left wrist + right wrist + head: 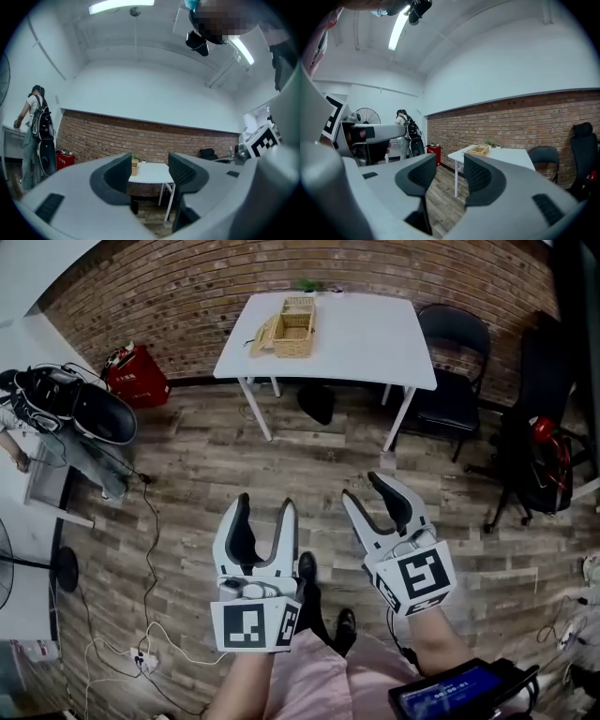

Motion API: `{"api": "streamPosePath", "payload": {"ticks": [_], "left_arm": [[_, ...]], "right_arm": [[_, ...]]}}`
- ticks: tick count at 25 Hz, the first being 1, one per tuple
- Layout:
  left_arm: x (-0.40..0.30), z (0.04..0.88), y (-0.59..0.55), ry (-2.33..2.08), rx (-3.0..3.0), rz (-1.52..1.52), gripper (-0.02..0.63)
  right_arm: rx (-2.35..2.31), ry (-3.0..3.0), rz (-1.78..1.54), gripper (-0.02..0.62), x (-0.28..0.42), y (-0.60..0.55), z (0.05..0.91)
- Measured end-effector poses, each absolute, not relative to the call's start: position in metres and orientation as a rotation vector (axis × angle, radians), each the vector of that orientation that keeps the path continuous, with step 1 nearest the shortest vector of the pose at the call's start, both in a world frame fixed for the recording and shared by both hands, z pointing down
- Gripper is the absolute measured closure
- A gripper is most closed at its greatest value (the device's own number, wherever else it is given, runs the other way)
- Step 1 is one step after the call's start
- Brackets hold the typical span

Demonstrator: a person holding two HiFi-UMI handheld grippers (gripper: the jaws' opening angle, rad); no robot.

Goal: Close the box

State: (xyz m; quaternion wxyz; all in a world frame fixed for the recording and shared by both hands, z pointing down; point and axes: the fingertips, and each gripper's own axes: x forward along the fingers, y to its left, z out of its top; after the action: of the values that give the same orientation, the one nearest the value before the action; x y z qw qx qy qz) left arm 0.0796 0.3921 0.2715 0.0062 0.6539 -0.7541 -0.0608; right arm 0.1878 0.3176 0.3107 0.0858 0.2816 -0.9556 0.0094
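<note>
A woven wicker box (292,326) stands on the white table (366,338) by the brick wall, its lid (263,335) folded out to the left. Both grippers hang over the wooden floor, well short of the table. My left gripper (265,505) is open with nothing between its fingers, and so is my right gripper (367,487). In the left gripper view the box (134,167) and table (153,174) show small between the jaws of the left gripper (149,165). From the right gripper (449,167), the box (480,150) sits on the table (508,156) a way off.
A black chair (454,360) stands right of the table, with a dark bag (317,401) under it. A red bag (138,377) sits by the wall. A person with a backpack (70,407) is at the left. Cables (148,638) trail over the floor. More bags (541,460) lie at the right.
</note>
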Motion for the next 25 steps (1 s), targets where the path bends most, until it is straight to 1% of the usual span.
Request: {"api": "streamPosePath", "payload": {"ticks": [7,13,19,25], "left_arm": [[0.012,0.279,0.314,-2.291,2.097,-0.2,0.362],[-0.037,0.261,0.259,-2.254,2.173,-0.246,0.363],[-0.058,0.24,0.226,-2.226,2.238,-0.294,0.364],[-0.063,0.248,0.21,-2.194,2.251,-0.27,0.364]], "right_arm": [[0.885,-2.816,0.024,0.425,0.119,0.25,0.316],[0.961,-2.808,-0.041,0.44,0.074,0.201,0.293],[1.055,-2.795,-0.105,0.453,0.063,0.167,0.266],[1.099,-2.775,-0.091,0.457,0.062,0.148,0.27]]}}
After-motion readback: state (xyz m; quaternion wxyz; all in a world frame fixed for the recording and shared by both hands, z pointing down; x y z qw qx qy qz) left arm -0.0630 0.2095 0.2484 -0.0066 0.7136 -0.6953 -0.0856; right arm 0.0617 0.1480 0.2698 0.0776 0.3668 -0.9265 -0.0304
